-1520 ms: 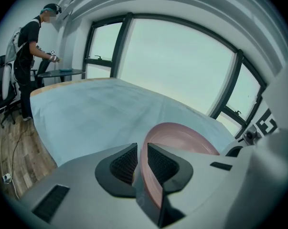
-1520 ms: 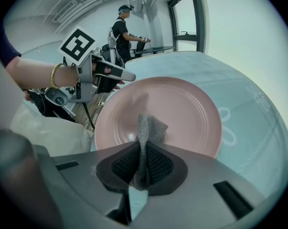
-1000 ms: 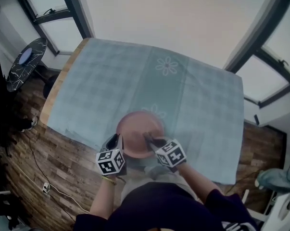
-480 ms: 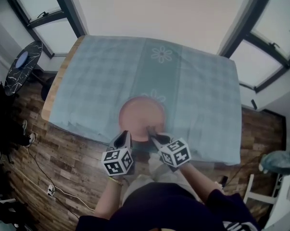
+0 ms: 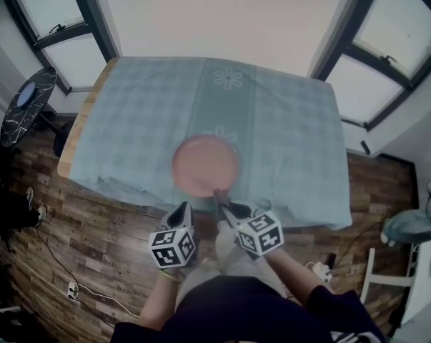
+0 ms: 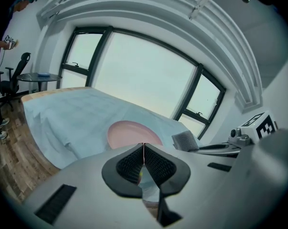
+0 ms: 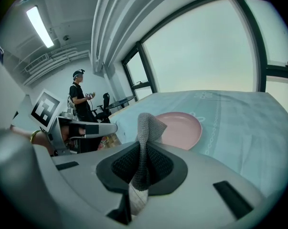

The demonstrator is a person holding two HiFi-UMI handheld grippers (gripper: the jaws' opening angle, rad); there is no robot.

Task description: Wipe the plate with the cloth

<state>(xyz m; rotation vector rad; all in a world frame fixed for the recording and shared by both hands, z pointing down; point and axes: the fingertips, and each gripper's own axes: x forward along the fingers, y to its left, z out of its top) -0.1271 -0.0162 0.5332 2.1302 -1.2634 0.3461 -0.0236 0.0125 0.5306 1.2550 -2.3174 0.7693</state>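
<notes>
Pink and round, the plate (image 5: 205,165) lies flat on the desk's blue checked tablecloth (image 5: 294,134), straight ahead of both grippers and close to the near edge. Being round, it has no long axis, so the approach can come from any side. The right gripper (image 5: 224,207) is the nearer one: its tip sits just short of the plate's near rim, about over the hanging edge of the tablecloth. Its jaws are clamped on a grey knitted cloth (image 7: 147,125), which stands up out of them in a folded tuft leaning towards the plate. The left gripper (image 5: 181,216) hangs further back, off the desk and over the wooden floor (image 5: 93,227), with the plate ahead of it and slightly to its right. Its jaws are pressed together with nothing between them. To my eye the cloth is not touching the plate, so wiping calls for the right gripper to go forward and down.
</notes>
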